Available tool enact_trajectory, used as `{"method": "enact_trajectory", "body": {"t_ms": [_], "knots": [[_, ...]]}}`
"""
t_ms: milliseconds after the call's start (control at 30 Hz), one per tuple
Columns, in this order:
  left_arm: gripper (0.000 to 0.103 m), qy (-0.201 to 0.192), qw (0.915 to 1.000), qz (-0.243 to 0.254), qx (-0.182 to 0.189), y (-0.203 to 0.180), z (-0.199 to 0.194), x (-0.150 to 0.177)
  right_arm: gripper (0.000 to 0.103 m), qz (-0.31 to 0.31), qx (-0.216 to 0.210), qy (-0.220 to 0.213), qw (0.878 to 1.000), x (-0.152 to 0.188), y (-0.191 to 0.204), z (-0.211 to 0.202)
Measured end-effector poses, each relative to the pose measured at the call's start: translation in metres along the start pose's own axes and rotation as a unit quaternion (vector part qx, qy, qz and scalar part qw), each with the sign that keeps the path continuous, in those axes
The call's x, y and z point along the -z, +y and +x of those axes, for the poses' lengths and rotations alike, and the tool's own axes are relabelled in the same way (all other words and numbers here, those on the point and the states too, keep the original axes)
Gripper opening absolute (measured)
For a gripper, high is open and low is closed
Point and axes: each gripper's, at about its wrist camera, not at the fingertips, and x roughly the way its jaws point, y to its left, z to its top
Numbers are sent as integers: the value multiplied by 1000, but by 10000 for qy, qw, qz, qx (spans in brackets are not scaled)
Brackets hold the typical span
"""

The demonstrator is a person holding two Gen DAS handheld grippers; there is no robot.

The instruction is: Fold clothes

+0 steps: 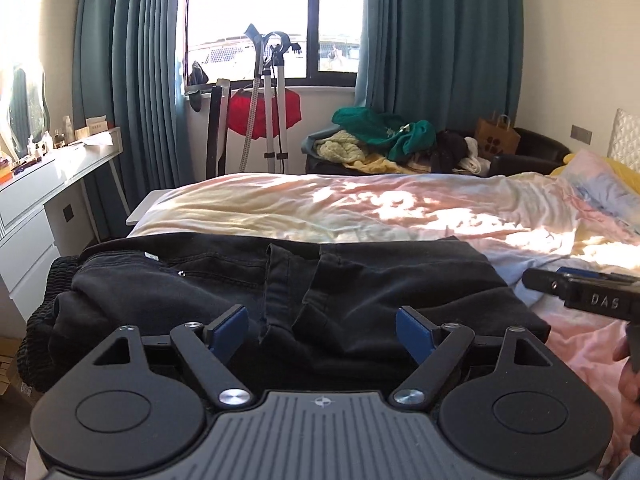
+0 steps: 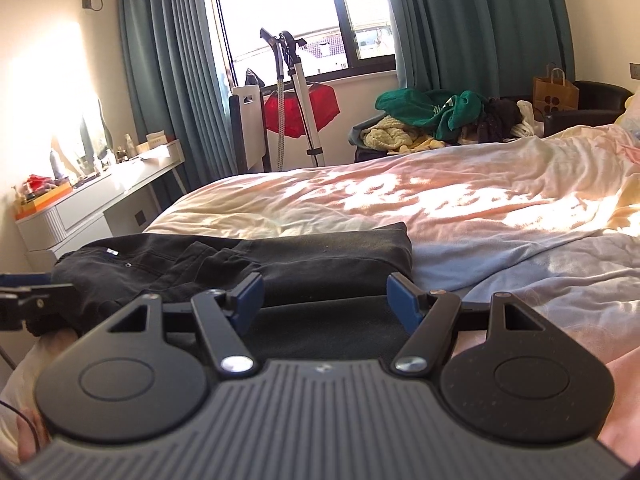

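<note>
Left wrist view: your left gripper (image 1: 322, 330) hangs spread wide over the near edge of the black jeans (image 1: 280, 280), grasping nothing. Your right gripper (image 2: 325, 294) is likewise released, poised above the jeans' right end. The jeans lie already doubled over on the near side of the bed (image 1: 360, 204), waistband leftward. You seem between folds; next, pinch one end with both grippers and carry it across evenly.

Raised letters "DAS" on the black body of the right tongs (image 1: 568, 280).
</note>
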Motion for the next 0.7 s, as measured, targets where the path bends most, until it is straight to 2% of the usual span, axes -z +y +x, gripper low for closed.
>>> {"method": "enact_trajectory", "body": {"t_ms": [67,167,300,400,567,633,700], "knots": [[88,-111,9999,-44,-35,3,-3,10,70,60,33,-69,10000,3,-2,-6],[95,-41,9999,-78,-66,4,0,20,70,135,92,-179,9997,7,-4,-14],[102,-33,9999,-82,74,3,4,23,70,177,120,-243,9995,5,-5,-11],[103,116,9995,-260,148,9,13,23,70,111,122,-218,9996,5,-3,-8],[103,433,9915,-1201,234,39,24,23,70,123,69,-123,9998,7,-1,-5],[103,485,9836,-1724,219,58,26,23,70,124,72,-110,9998,7,0,-5],[103,523,9717,-2296,207,79,26,24,70,153,65,-91,9998,7,0,-4]]}}
